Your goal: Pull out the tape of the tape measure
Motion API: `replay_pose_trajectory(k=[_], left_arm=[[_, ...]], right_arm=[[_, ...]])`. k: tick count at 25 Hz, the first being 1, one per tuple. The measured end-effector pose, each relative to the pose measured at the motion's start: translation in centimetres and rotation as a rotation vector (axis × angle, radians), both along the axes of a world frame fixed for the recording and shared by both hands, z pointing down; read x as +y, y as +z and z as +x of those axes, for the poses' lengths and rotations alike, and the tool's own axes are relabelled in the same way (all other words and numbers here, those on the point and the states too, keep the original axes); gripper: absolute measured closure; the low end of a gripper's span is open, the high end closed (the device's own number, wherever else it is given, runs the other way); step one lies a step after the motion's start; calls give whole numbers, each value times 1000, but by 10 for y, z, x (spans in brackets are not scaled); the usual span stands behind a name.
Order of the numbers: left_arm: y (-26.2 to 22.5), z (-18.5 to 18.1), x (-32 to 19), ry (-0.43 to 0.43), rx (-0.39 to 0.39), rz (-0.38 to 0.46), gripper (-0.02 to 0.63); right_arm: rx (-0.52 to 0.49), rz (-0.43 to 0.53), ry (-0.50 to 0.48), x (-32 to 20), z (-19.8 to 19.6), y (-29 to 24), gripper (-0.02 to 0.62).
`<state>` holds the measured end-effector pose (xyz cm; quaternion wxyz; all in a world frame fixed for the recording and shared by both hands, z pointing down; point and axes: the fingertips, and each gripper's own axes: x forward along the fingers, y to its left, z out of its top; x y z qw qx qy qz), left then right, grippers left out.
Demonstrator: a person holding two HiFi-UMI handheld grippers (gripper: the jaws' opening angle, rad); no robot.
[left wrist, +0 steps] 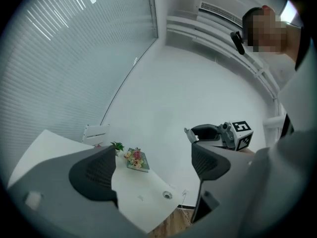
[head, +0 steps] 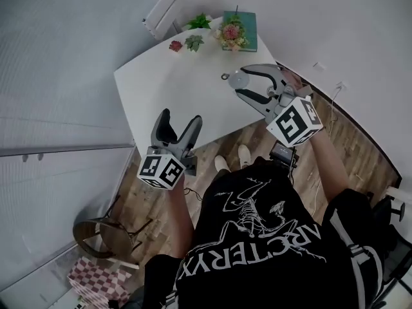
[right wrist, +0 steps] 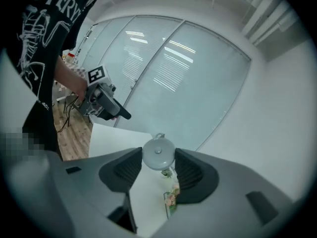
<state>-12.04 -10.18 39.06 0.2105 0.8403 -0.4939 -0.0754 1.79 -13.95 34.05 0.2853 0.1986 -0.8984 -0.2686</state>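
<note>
My right gripper (head: 241, 82) is shut on a round grey tape measure (head: 239, 78), holding it in the air above the far right part of the white table (head: 161, 82). In the right gripper view the disc (right wrist: 158, 151) sits squeezed between the two pads (right wrist: 130, 167), with its small pull loop (right wrist: 158, 135) sticking out beyond the jaws. No tape shows drawn out. My left gripper (head: 180, 116) hovers over the table's near edge, open and empty. In its own view the left gripper (left wrist: 153, 171) frames bare table, with the right gripper (left wrist: 218, 134) off to the right.
A teal tray of flowers (head: 238, 31) and two small potted plants (head: 193, 42) stand at the table's far end. A small round item (left wrist: 167, 195) lies on the table near its right edge. A wooden chair (head: 106, 234) stands on the floor at lower left.
</note>
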Motion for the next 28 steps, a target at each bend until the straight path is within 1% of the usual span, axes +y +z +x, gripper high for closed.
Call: replay_pose_trajectory(k=[2, 4, 6, 8, 10, 12, 13, 15, 16, 17, 19, 20, 21, 22, 23, 28], left_arm=[[-1, -1, -1, 6, 38, -7, 107], [-6, 2, -1, 27, 84, -10, 98], [-15, 12, 0, 77, 133, -1, 97], [-27, 24, 1, 135, 171, 25, 98], [-36, 33, -2, 174, 189, 52, 101], [-41, 37, -5, 195, 199, 65, 106], [-42, 38, -6, 204, 203, 67, 121], [-43, 39, -8, 215, 204, 71, 178], [-43, 37, -8, 214, 199, 77, 221], [-43, 36, -9, 211, 189, 84, 276], [-43, 36, -10, 217, 162, 98, 428], [-43, 38, -9, 232, 155, 103, 468], [-45, 40, -7, 249, 153, 108, 534], [-46, 41, -6, 263, 155, 112, 575], [-47, 41, -6, 270, 158, 115, 586], [-41, 37, -8, 268, 164, 95, 591]], right_arm=[[12, 8, -32, 6, -6, -1, 377], [23, 9, -66, 12, -13, -3, 377], [39, 10, -108, 19, -22, -4, 377], [54, 13, -159, 27, -32, -2, 377], [76, 19, -209, 34, -42, 2, 377], [90, 22, -245, 40, -50, 5, 377], [91, 21, -258, 43, -53, 5, 377], [90, 16, -279, 46, -58, 6, 377], [89, 13, -288, 47, -60, 6, 377], [87, 9, -296, 48, -62, 7, 377], [83, 2, -307, 49, -64, 7, 377], [83, 1, -309, 49, -65, 7, 377], [85, 1, -309, 48, -65, 7, 377], [86, 0, -309, 48, -65, 8, 377], [87, -3, -307, 47, -65, 8, 377], [88, -21, -296, 40, -61, 14, 377]])
